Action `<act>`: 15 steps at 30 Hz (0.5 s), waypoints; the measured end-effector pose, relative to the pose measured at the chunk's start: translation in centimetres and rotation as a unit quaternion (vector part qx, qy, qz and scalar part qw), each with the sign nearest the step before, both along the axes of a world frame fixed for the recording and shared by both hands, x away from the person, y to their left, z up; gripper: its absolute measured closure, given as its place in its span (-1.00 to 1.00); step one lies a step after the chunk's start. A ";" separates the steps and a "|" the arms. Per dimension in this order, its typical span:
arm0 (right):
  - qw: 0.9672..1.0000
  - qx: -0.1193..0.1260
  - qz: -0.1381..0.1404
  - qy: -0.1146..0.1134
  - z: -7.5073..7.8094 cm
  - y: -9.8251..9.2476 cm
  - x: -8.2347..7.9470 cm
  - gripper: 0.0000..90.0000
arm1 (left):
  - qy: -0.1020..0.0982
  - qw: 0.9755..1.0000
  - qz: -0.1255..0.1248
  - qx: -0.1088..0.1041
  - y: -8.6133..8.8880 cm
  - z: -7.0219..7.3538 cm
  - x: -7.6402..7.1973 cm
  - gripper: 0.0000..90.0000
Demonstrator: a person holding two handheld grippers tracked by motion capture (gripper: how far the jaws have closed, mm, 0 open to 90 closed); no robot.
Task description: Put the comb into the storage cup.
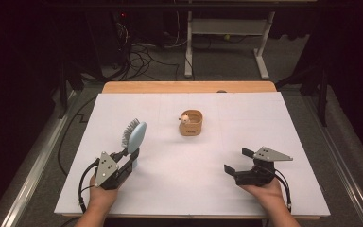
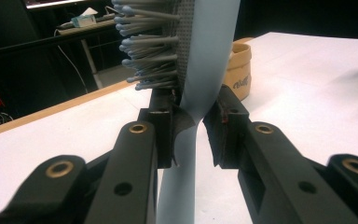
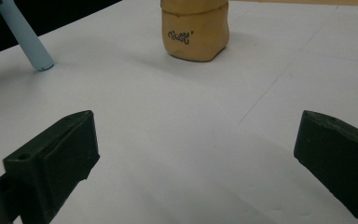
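Hairbrush [image 1: 134, 135], pale blue with grey bristles, stands clamped by the left gripper [image 1: 133, 158], whose jaws pinch the narrow neck where handle meets head, as the left gripper view makes plain; the head rises up and away from the hand, bristles turned to the person's left, and the handle runs down between the jaws to rest its tip on the white table [image 1: 194, 189], seen from the right gripper view as a blue stub [image 3: 25, 35] touching the surface. Its long axis is thus steeply tilted, leaning toward the tan pouch [image 1: 191, 123], which sits beyond and to the right of the brush, well apart from it and near the middle of the table. That pouch is a soft, open-topped container with a small dark logo on its side; something small and pinkish [image 1: 185, 118] sits at its left inner edge, though the high view is too coarse to tell what it is. The right gripper [image 1: 236, 163] rests nearer the person than the pouch and to its right, jaws spread wide with nothing between them. By my judgement the left hand, already carrying the brush, is the one placed to bring it across to the pouch
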State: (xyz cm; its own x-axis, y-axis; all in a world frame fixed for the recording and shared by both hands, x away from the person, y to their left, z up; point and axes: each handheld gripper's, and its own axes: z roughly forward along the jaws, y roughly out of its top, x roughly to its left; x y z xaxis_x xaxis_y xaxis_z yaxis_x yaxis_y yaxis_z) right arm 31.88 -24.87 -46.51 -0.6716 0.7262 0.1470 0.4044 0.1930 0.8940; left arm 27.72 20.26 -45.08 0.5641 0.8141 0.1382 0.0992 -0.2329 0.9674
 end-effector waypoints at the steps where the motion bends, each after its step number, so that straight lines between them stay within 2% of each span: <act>1: 1.000 -0.001 -0.001 -0.002 0.0 0.0 0.0 -1.00 | -0.001 1.000 -0.001 0.000 -0.1 0.0 0.0 0.63; 10: 1.000 -0.009 0.002 -0.019 0.4 0.4 -0.1 -1.00 | 0.000 1.000 -0.005 -0.002 -0.4 0.0 -0.1 0.63; 15: 1.000 -0.003 -0.001 -0.027 0.8 0.6 -0.2 -1.00 | 0.000 1.000 -0.010 0.000 -0.7 0.1 -0.2 0.63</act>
